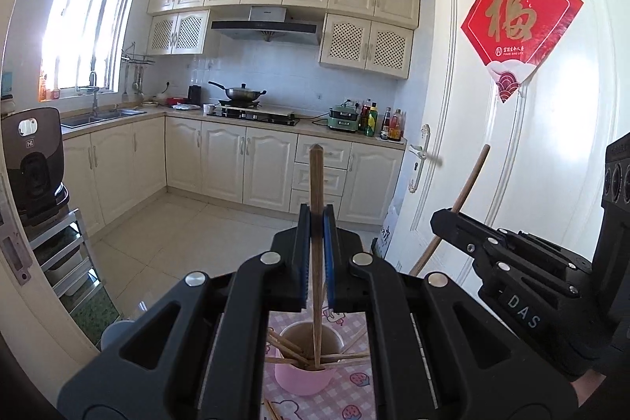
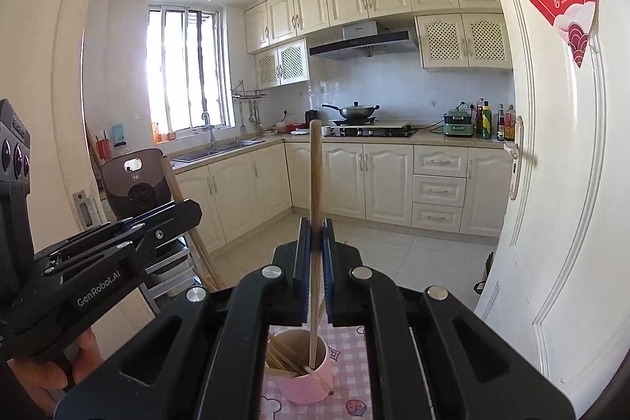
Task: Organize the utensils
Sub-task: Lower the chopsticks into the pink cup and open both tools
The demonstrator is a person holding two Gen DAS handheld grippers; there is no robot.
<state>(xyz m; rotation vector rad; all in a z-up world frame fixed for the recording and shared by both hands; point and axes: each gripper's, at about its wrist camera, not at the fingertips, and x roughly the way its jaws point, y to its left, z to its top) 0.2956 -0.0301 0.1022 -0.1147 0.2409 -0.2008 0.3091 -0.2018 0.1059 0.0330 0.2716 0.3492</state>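
Note:
A pink cup stands on a pink checked cloth, with several wooden chopsticks lying in and across it. My left gripper is shut on one upright chopstick whose lower end is inside the cup. My right gripper is shut on another upright chopstick, its lower end also inside the cup. Each gripper shows in the other's view: the right one at the right, the left one at the left, each with its stick.
More chopsticks lie on the cloth in front of the cup. A white door with a red poster stands open close on the right. A dark appliance sits on a metal rack on the left. Kitchen counters lie beyond.

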